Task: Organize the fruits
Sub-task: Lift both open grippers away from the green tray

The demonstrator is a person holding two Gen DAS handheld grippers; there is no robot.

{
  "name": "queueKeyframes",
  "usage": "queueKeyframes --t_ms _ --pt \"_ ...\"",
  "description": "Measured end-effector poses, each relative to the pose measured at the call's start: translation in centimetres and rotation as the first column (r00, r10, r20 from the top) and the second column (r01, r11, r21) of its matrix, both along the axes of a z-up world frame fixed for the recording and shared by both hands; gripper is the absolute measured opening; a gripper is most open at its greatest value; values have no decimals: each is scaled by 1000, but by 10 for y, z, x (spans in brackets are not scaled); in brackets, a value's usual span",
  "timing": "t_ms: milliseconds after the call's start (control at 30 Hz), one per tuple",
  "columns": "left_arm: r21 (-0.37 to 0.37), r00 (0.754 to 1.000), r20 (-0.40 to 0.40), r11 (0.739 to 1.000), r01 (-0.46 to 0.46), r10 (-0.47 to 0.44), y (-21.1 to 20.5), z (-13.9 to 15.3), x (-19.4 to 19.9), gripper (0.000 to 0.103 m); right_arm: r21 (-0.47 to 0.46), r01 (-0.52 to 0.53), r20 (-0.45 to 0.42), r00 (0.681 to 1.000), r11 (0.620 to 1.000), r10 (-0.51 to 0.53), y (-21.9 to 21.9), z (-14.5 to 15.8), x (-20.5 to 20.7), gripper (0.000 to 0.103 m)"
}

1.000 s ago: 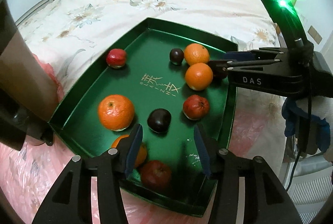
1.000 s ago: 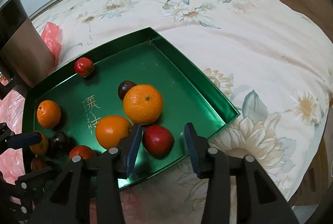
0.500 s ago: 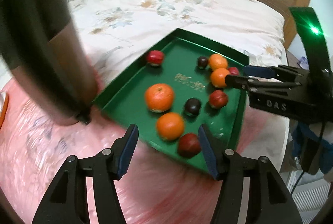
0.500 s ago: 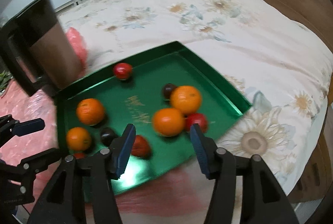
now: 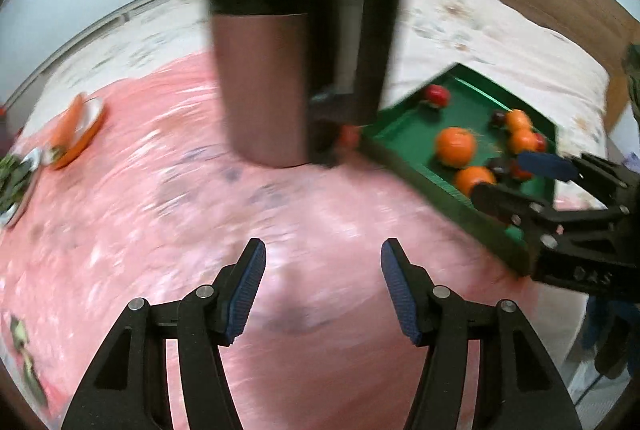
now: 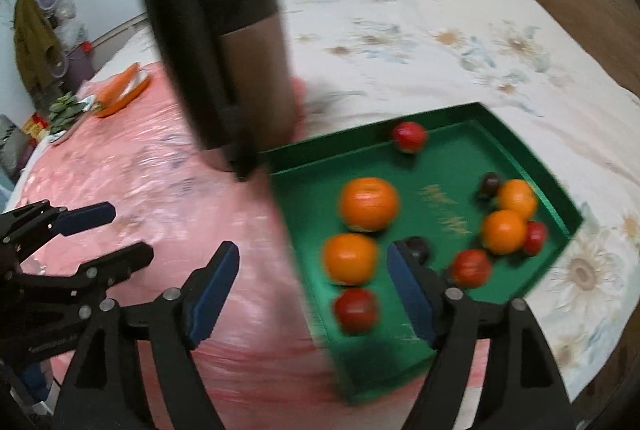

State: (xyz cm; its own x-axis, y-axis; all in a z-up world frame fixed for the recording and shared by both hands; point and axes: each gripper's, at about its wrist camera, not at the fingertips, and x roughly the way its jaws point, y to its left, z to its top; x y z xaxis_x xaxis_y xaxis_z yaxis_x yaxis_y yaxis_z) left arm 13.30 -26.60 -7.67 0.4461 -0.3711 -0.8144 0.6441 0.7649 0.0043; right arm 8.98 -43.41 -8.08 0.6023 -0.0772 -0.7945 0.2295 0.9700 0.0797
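Pink plastic sheeting (image 5: 168, 214) covers the near end of the bed, and over it hangs the left gripper (image 5: 323, 292), its jaws half spread with nothing between them. A tall dark canister (image 6: 224, 62) stands just off the green tray's (image 6: 532, 166) left corner. The right gripper (image 6: 312, 294) straddles the tray's left edge, jaws just flung wide and empty. It is the nearer one: an orange (image 6: 350, 258) lies just ahead between its jaws, a red fruit (image 6: 356, 310) at the near edge.
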Motion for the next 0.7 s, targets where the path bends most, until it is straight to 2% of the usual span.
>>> queueKeyframes --t_ms 100,300,467,700 --pt "1 997 9 997 -83 83 32 0 10 54 9 -37 4 999 999 37 27 -5 8 103" --pt "8 973 24 973 -231 231 84 -2 25 56 -3 -111 7 994 994 111 80 -13 29 103" --pt "1 943 44 944 -331 331 122 0 34 57 -11 -168 12 986 986 168 114 -15 47 103" --pt "-31 902 80 905 -424 425 167 3 38 58 -42 -249 25 968 968 250 154 -13 63 103"
